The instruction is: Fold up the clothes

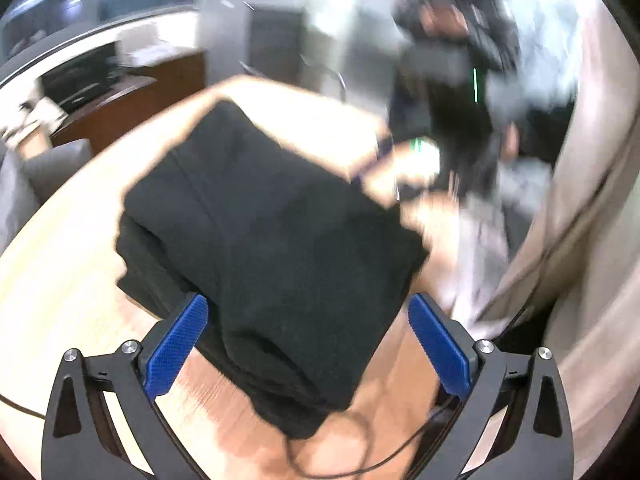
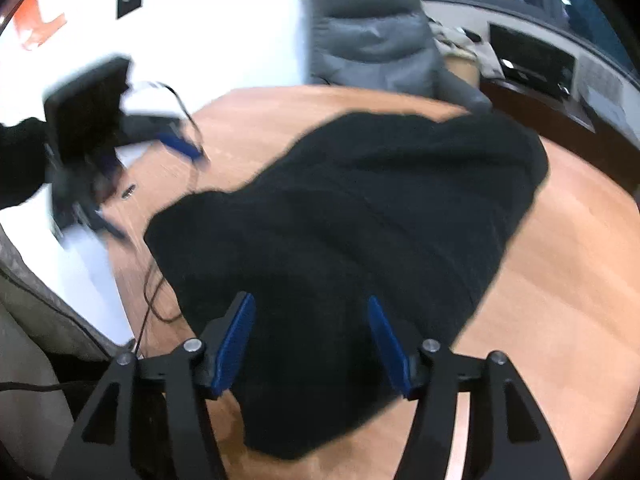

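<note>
Both views are smeared with blur. The black garment (image 1: 264, 240) lies folded in a thick bundle on the wooden tabletop (image 1: 60, 280), layered edges showing along its near left side. The left gripper (image 1: 308, 344) hangs over the bundle's near corner, blue-padded fingers (image 1: 176, 348) spread wide apart, gripping nothing. From the other side, the right gripper (image 2: 312, 344) hovers over the same black garment (image 2: 360, 220), its fingers (image 2: 234, 344) also apart, with cloth showing in the gap; whether they touch the fabric, I cannot tell. A thin black cable (image 1: 360, 452) loops on the wood just beside the bundle. A grey chair (image 2: 372, 36) stands beyond the tabletop's (image 2: 560, 280) far edge.
</note>
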The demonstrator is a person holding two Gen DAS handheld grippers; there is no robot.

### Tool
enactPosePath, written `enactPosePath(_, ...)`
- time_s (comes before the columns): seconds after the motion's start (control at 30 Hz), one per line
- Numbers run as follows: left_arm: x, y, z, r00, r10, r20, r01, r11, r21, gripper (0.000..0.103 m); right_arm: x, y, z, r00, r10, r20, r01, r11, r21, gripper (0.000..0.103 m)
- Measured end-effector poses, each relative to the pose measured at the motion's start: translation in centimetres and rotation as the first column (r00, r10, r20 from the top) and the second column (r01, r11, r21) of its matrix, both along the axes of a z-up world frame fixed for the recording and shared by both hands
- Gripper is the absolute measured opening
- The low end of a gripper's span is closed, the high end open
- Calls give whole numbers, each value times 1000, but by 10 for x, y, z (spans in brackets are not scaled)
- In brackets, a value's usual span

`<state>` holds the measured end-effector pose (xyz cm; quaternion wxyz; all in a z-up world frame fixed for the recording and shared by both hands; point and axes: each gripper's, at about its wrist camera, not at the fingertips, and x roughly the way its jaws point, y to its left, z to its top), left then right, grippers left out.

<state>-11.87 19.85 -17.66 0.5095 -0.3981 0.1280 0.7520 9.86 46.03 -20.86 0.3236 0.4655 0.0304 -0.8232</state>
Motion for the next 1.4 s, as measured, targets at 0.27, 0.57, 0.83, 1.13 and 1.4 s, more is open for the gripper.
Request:
enactPosePath(0.27, -4, 28, -30, 991, 102, 83, -106, 993, 55, 98, 8, 0, -4, 999, -39, -15, 39, 999, -39, 63)
enactPosePath(0.57, -8, 56, -100, 970, 242, 7, -240, 963, -120, 103, 1, 1, -4, 992, -122, -23, 122, 992, -19, 63)
enactPosePath(0.83, 13, 41, -118, 908, 417, 39, -415, 909, -49, 103, -39, -9, -32, 997, -74, 34, 71, 994, 79, 75)
enactPosePath(1.13, 10, 15, -107, 858, 502, 112, -497, 865, -73, 103, -77, -48, -37, 998, 52, 35, -55, 994, 97, 77)
enactPosePath(1.4, -20, -32, -81, 777, 583, 235, -599, 801, -5, 103, -71, -55, -45, 998, 10, 66, -16, 996, 88, 80)
